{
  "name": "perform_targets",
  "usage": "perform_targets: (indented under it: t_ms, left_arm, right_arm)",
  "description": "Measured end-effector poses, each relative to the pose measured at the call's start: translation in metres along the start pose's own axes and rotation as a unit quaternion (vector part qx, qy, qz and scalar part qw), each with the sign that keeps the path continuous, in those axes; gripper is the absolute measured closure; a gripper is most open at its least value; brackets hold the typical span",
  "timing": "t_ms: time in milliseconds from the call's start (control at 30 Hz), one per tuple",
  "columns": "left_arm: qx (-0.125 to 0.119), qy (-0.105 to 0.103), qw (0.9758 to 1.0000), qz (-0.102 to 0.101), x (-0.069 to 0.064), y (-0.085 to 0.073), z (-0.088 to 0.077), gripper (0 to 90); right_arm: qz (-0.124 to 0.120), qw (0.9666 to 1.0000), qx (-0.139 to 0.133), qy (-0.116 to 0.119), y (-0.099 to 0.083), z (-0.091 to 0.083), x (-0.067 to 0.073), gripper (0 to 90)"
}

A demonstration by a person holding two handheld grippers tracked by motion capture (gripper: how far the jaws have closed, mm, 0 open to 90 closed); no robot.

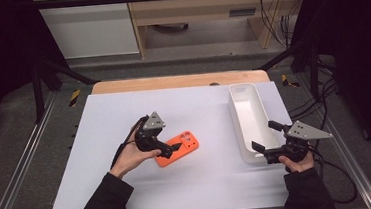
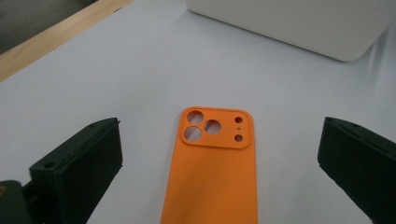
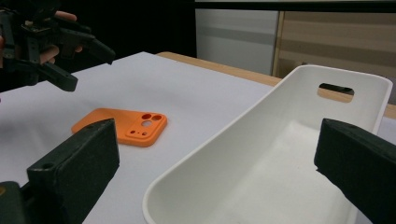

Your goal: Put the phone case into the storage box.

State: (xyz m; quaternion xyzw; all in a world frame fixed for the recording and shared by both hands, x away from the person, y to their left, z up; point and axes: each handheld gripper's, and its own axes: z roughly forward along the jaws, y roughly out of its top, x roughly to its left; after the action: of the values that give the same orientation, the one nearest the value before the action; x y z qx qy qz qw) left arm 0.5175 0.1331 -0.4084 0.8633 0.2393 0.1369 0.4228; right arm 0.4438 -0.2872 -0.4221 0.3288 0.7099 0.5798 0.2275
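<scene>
soft, even light is falling from above on the white tabletop (image 1: 130, 189), leaving the surroundings beyond its edges sinking into near black. shadows are staying faint and short under the orange phone case (image 2: 210, 172). the high view is looking slightly soft and grainy. in both gripper views the near black jaws are blurring, and the white tray (image 3: 280, 177) is glowing without harsh glare.

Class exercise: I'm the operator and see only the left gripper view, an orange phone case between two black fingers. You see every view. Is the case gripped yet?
Observer: No. In the high view the left gripper is open above the orange phone case, which lies flat on the table.
Operator: And that white thing beyond it?
Observer: A long white bin with a handle slot in its far end wall.
Operator: Where's the other gripper?
Observer: The right gripper is open at the bin's near end.
</scene>
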Motion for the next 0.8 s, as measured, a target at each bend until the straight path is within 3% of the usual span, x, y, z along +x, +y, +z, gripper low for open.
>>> perform_targets:
  t_ms: [333, 800]
  left_arm:
    - [0.023, -0.003, 0.9996, 0.014, 0.004, -0.004, 0.013, 0.0]
    - [0.061, -0.015, 0.9980, 0.011, 0.010, -0.017, 0.026, 0.0]
  right_arm:
    - [0.001, 1.0000, 0.000, 0.000, 0.000, 0.000, 0.000, 0.5]
    - [0.001, 1.0000, 0.000, 0.001, 0.000, 0.000, -0.001, 0.5]
